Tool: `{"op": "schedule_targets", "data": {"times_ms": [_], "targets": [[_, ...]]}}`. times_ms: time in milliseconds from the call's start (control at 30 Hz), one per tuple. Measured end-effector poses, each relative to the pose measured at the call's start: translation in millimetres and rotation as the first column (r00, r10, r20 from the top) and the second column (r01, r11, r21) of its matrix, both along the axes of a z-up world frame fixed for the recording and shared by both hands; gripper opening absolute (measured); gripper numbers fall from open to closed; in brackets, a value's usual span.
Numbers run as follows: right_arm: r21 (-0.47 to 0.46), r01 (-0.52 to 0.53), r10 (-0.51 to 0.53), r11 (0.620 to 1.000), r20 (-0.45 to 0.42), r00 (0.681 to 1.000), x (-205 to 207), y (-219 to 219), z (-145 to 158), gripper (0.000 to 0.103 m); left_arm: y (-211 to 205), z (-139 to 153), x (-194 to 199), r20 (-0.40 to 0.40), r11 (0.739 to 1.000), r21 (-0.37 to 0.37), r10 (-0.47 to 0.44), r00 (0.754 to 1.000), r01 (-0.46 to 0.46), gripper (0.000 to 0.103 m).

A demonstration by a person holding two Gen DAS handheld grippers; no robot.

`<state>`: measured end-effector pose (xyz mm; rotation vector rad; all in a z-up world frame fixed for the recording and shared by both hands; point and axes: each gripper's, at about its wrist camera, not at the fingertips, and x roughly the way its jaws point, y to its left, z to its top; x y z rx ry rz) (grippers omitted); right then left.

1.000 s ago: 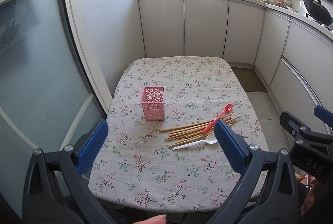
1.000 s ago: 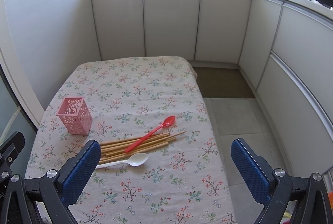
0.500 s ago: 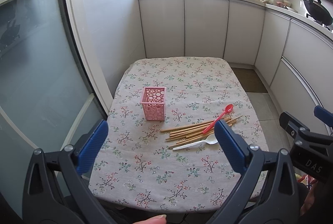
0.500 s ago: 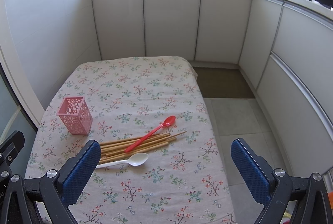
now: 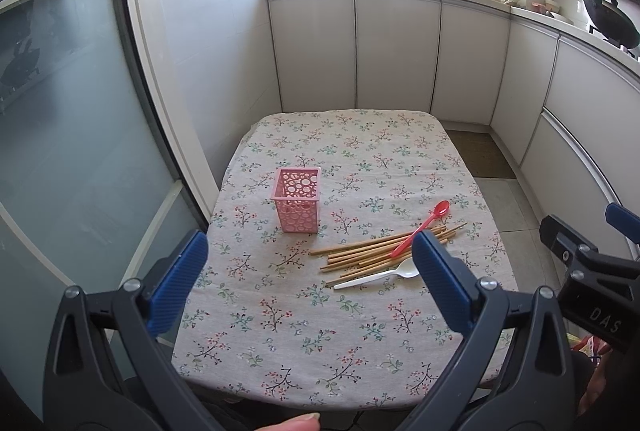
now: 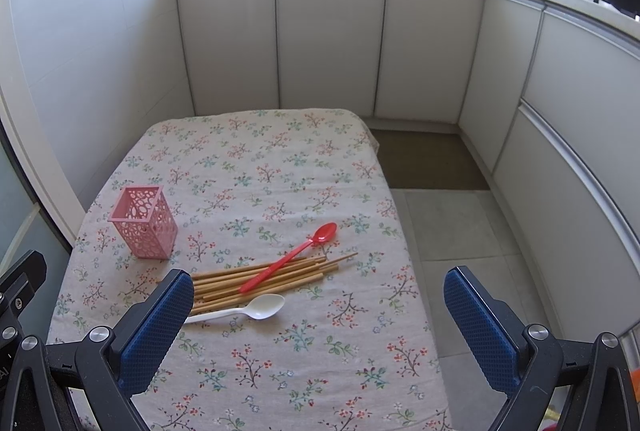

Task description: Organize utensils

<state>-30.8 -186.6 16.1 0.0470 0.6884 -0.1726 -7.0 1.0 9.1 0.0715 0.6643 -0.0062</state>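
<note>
A pink perforated holder (image 5: 297, 200) (image 6: 143, 227) stands upright on the floral tablecloth (image 5: 320, 319) (image 6: 256, 159). To its right lie several wooden chopsticks (image 5: 372, 254) (image 6: 264, 279) in a loose bundle. A red spoon (image 5: 421, 227) (image 6: 292, 255) rests across them. A white spoon (image 5: 380, 275) (image 6: 244, 311) lies just in front. My left gripper (image 5: 312, 289) is open and empty above the table's near edge. My right gripper (image 6: 320, 327) is open and empty, also at the near edge, and its body shows in the left wrist view (image 5: 592, 271).
The table stands in a kitchen corner. A glass door (image 5: 72, 135) is on the left. White cabinets (image 6: 332, 43) run along the back and right under a cluttered counter. Tiled floor (image 6: 452, 223) and a brown mat (image 6: 424, 163) lie to the table's right.
</note>
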Motion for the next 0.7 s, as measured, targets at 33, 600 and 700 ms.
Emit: {"op": "schedule_targets", "data": {"times_ms": [33,600,700], "targets": [[0.000,0.000,0.000,1.000,0.000,1.000,0.0,0.0,-0.1,0.103,0.0,0.0,0.1,0.000,1.000,0.000,0.001,1.000,-0.001,0.102],[-0.016,0.025,-0.025,1.000,-0.009,1.000,5.9,-8.4,-0.7,0.103,-0.8,-4.4,10.6,-0.023,1.000,-0.001,-0.001,1.000,0.001,0.102],[-0.020,0.052,-0.052,0.998,-0.020,0.998,18.5,-19.9,-0.5,0.103,-1.0,-10.0,29.7,-0.054,1.000,-0.011,-0.024,0.998,0.023,0.102]]}}
